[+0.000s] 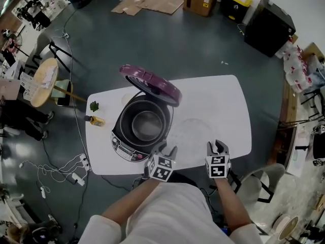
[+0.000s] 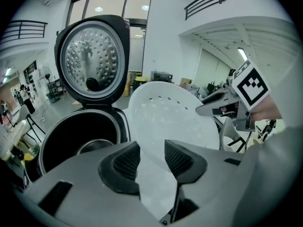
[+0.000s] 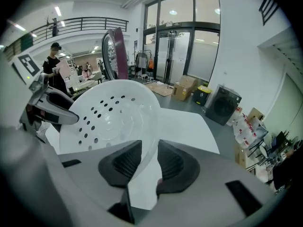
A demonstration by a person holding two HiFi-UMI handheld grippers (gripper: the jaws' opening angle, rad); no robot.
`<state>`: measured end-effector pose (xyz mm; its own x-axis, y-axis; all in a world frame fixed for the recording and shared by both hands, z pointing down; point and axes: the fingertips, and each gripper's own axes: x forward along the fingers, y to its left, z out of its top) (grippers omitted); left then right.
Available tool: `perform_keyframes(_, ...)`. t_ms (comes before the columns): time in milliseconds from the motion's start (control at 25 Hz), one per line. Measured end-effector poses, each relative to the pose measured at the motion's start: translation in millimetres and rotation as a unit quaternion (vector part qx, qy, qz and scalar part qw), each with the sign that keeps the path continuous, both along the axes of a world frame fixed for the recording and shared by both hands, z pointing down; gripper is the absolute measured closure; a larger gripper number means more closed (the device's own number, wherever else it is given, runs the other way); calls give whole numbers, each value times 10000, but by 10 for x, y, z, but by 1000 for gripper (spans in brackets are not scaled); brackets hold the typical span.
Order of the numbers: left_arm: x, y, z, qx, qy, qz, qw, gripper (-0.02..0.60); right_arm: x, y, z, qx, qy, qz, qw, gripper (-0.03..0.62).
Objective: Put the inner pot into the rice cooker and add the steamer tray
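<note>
The rice cooker [image 1: 123,145] stands on the white table [image 1: 223,105] with its purple lid [image 1: 152,80] swung up. The metal inner pot [image 1: 147,126] sits inside it. Just right of the cooker a translucent white perforated steamer tray [image 1: 190,133] hangs above the table, held by both grippers. My left gripper [image 1: 165,154] is shut on the tray's near-left rim [image 2: 156,174], with the open cooker [image 2: 75,141] to its left. My right gripper [image 1: 217,149] is shut on the opposite rim [image 3: 142,174], and the tray's bowl [image 3: 113,117] tilts up ahead of it.
A small green item [image 1: 94,105] and a yellow one [image 1: 96,120] lie at the table's left end. Cables trail on the floor at left, near a round stool [image 1: 43,83]. A white chair [image 1: 264,179] stands at lower right. A person [image 3: 54,65] stands far off.
</note>
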<state>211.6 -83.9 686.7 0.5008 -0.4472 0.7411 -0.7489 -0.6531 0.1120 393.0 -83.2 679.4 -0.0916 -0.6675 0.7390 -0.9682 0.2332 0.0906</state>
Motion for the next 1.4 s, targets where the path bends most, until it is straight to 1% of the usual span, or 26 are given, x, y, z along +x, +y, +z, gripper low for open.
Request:
perform_keyframes(280,-365,-97,-183,176,15,-207,9996,408,-388,-105,-204,50,71,-247,9997,471)
perform_keyframes(440,-594,-177,-307,241,-40,-270,9993,413,-622,-167,-303,68,49,-314,9995,468)
perform_keyframes(600,-922,-229,-369,290,-187,-372,9987,418,-955,-202,-338,40,-78,-368,9993,467)
perform_keyframes(800,-1280,-342,-424,303,-339,-555,9974,422,-1301,-339,-344,28,-103,-545,9985,465)
perform_keyframes(1040,-1688,-477,-368,313,-529,-808,9948,433,-1722,-437,-269,-78,-106,-876,9961,453)
perform_keyframes(1200,-1927,-611,-340,337,-681,-898,9931,430,-1962,-613,-306,-36,-3,-1060,9944,451)
perform_keyframes(1400,-2123,-821,-276,448,-881,-925,9908,426,-2159,-805,-264,-47,131,-1161,9931,445)
